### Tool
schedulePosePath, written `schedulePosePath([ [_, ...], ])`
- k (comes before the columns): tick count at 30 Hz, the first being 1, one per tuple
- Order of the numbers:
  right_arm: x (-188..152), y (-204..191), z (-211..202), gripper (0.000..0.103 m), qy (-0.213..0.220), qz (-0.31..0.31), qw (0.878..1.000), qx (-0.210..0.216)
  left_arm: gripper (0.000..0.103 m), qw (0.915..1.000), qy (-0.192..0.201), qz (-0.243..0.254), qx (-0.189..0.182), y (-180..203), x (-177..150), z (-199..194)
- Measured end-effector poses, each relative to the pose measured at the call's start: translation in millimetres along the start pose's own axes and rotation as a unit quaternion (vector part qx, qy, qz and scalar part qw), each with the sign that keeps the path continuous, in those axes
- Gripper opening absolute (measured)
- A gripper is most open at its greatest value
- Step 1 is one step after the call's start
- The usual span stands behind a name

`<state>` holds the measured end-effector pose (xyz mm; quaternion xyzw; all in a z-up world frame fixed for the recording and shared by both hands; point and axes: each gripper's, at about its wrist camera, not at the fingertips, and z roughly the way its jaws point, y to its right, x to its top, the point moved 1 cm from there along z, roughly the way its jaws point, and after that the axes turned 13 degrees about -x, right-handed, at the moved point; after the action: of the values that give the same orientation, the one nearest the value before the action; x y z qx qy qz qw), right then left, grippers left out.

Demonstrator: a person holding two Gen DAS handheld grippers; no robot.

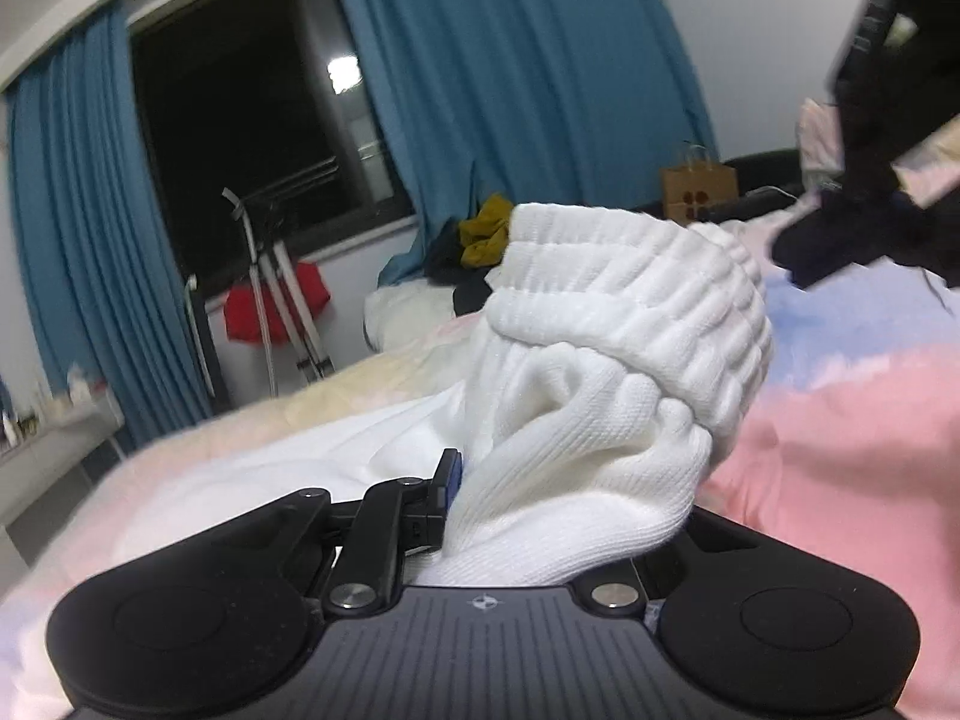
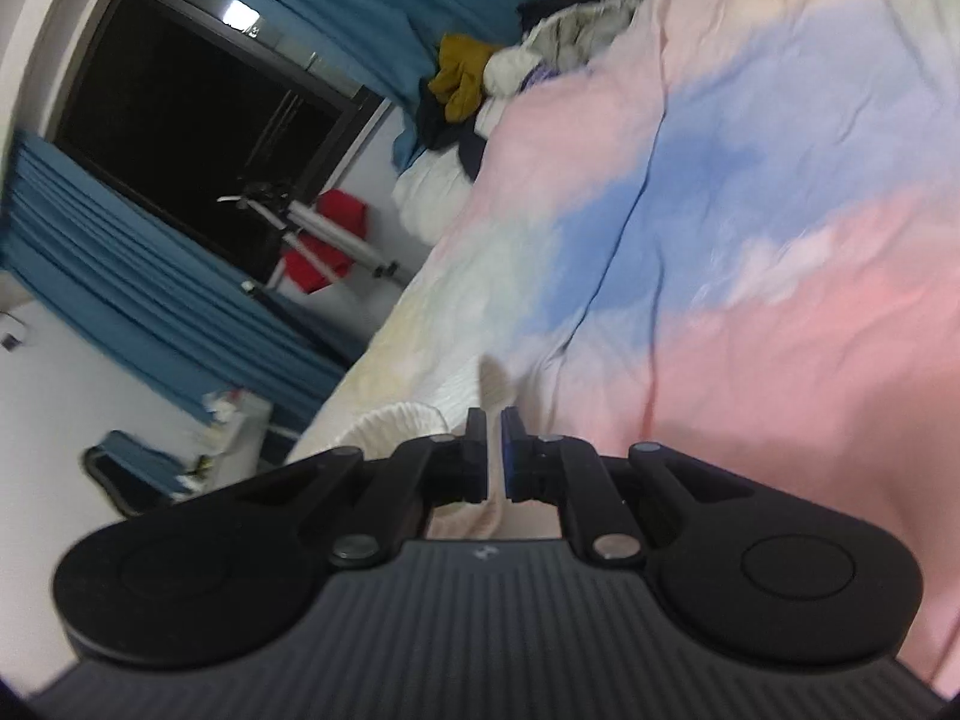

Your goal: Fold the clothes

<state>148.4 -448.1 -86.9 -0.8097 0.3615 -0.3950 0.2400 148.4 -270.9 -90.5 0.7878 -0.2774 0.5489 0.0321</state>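
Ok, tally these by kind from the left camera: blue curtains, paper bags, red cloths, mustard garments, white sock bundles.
Blue curtains: 2
Paper bags: 1
Red cloths: 1
Mustard garments: 1
White sock bundles: 1
Total: 6

The left gripper [image 1: 510,504], low in its frame, pinches white knit fabric. The right gripper [image 2: 494,456], bottom centre, has its fingers nearly together, a thin gap showing.
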Motion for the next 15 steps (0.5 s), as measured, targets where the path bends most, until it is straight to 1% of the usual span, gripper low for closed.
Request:
schedulePosePath([
  [1,0,-3,4,0.008,-0.006,-0.002,1.000,0.011,0.022,0.9999,-0.001,0.012,-0.001,3,-2,1],
  [2,-1,-7,7,0.008,-0.011,-0.009,1.000,0.023,0.029,0.9998,-0.007,0.019,-0.009,3,-2,0],
  [3,-1,-12,9,0.008,-0.017,-0.016,0.999,0.035,0.032,0.9993,-0.015,0.031,-0.018,5,0,0],
  [4,-2,-15,12,0.008,-0.025,-0.021,0.998,0.047,0.040,0.9987,-0.019,0.042,-0.021,2,-6,-6],
  [5,-2,-18,14,0.008,-0.033,-0.026,0.997,0.058,0.055,0.9981,-0.023,0.053,-0.024,-2,-14,-13],
  [6,-3,-21,16,0.008,-0.039,-0.031,0.997,0.067,0.063,0.9971,-0.033,0.060,-0.033,-4,-17,-16],
  [7,-3,-23,15,0.008,-0.040,-0.037,0.996,0.066,0.068,0.9963,-0.042,0.060,-0.047,-14,-22,-18],
  [8,-3,-25,14,0.009,-0.039,-0.043,0.996,0.064,0.069,0.9952,-0.050,0.059,-0.060,-24,-28,-20],
  [10,-2,-28,13,0.009,-0.035,-0.053,0.997,0.052,0.074,0.9930,-0.067,0.068,-0.070,-36,-40,-37],
  [13,0,-31,19,0.009,-0.044,-0.069,0.996,0.031,0.075,0.9899,-0.088,0.085,-0.072,-59,-56,-57],
  [15,2,-35,25,0.009,-0.050,-0.087,0.995,0.014,0.075,0.9885,-0.093,0.095,-0.072,-75,-64,-66],
])
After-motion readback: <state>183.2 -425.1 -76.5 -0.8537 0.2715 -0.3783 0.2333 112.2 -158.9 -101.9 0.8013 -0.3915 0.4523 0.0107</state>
